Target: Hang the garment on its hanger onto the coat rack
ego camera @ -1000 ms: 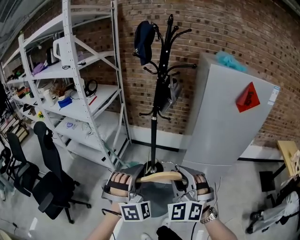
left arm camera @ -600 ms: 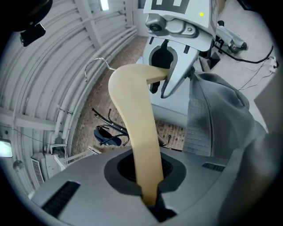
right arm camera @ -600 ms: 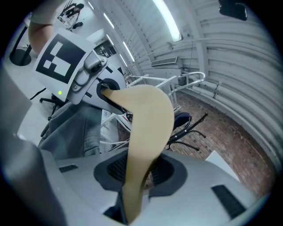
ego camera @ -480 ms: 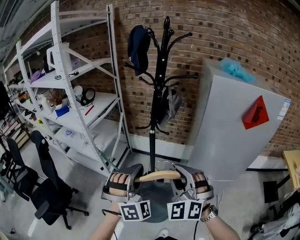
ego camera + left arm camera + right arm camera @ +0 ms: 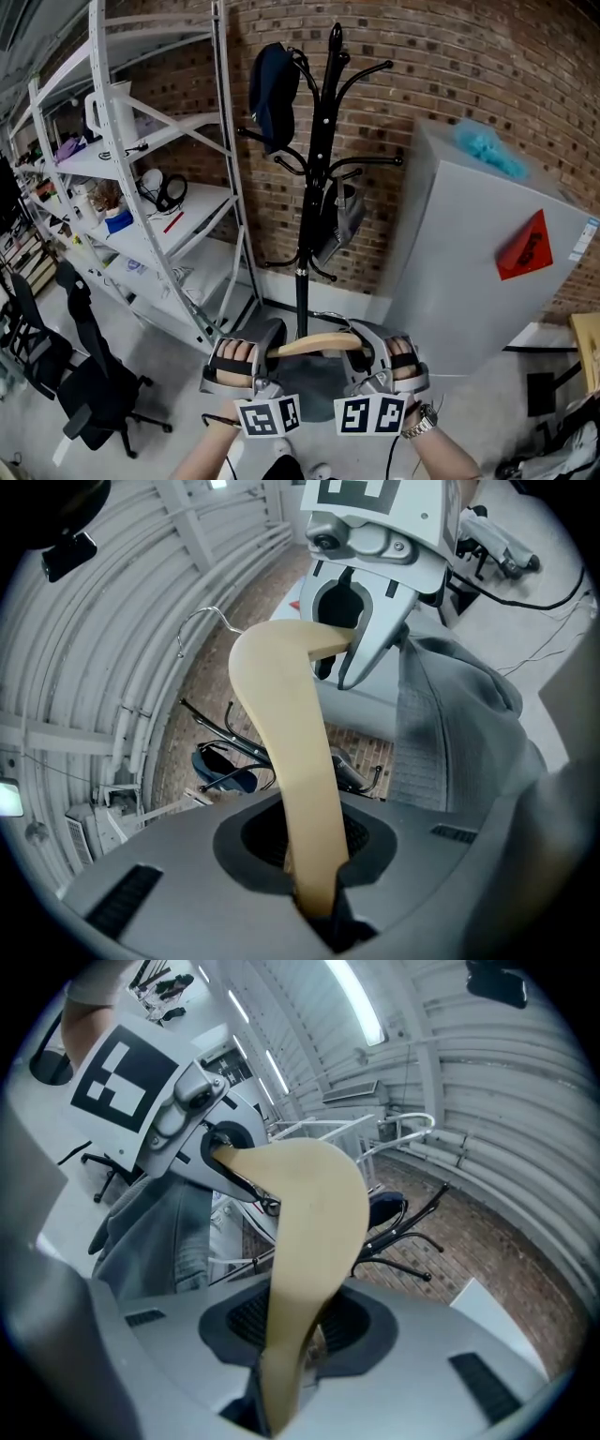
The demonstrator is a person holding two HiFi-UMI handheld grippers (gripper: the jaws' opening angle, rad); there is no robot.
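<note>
Before the coat rack (image 5: pixel 321 141), left gripper (image 5: pixel 272 352), jaws just easing apart, and right gripper (image 5: pixel 359 352) clamp the hanger (image 5: pixel 317 344).

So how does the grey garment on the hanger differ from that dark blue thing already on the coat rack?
Colour: the garment is grey, the blue thing dark navy.
Height: the garment is low, short of the coat rack; the blue thing hangs high on it.
Support: the garment rides a wooden hanger; the blue thing hangs straight from a hook.
Both look like fabric.
</note>
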